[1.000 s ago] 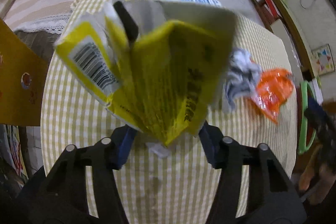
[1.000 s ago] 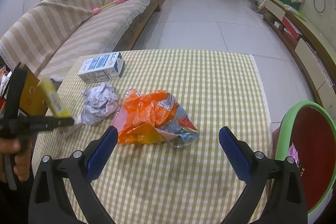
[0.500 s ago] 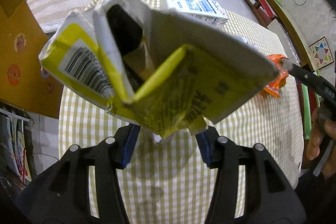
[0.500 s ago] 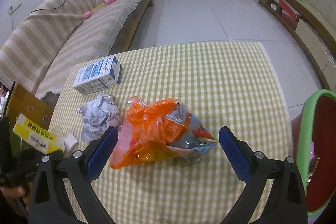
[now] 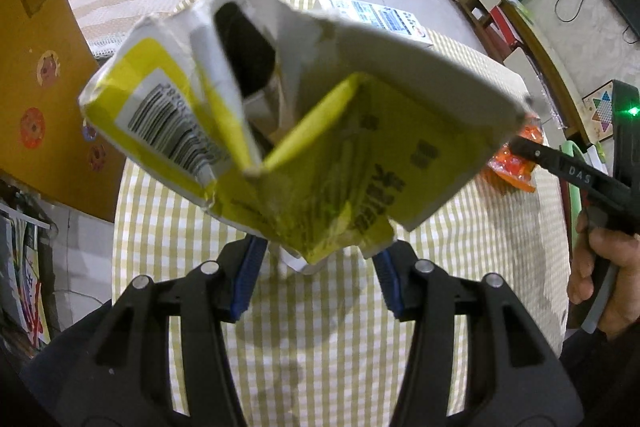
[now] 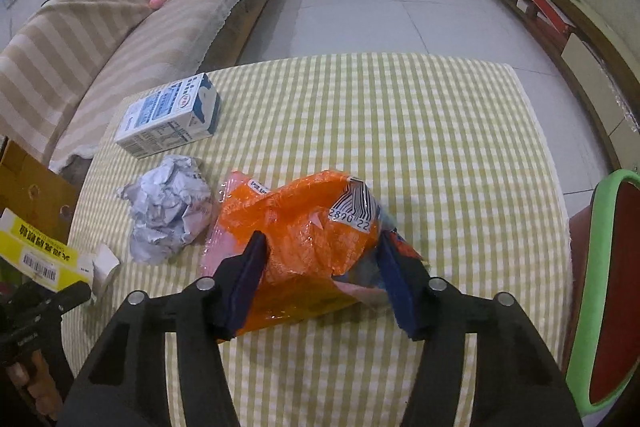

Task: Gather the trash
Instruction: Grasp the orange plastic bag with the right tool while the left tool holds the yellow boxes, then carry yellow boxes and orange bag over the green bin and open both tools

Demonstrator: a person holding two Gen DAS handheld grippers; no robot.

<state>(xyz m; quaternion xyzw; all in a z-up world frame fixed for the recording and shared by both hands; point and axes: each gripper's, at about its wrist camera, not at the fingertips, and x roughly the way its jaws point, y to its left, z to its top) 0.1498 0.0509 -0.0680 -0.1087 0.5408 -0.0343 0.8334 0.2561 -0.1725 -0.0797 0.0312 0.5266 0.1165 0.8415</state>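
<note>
Down onto the orange wrapper (image 6: 304, 247) the right gripper (image 6: 320, 279) has come since a second ago, when its jaws stood wide above the counter (image 6: 420, 147). Now those jaws are closing, with the crinkly wrapper between the blue pads (image 6: 244, 279). The wrapper lies on the checked cloth. Just left of it sits a ball of crumpled paper (image 6: 168, 207), and past that a blue and white carton (image 6: 172, 115) lies on its side. A green-rimmed bin (image 6: 600, 287) stands at the right edge.

The left gripper (image 5: 316, 263) has its jaws squeezed on a torn yellow box (image 5: 300, 147), held up off the counter. A brown cardboard box (image 5: 36, 87) stands to the left.
</note>
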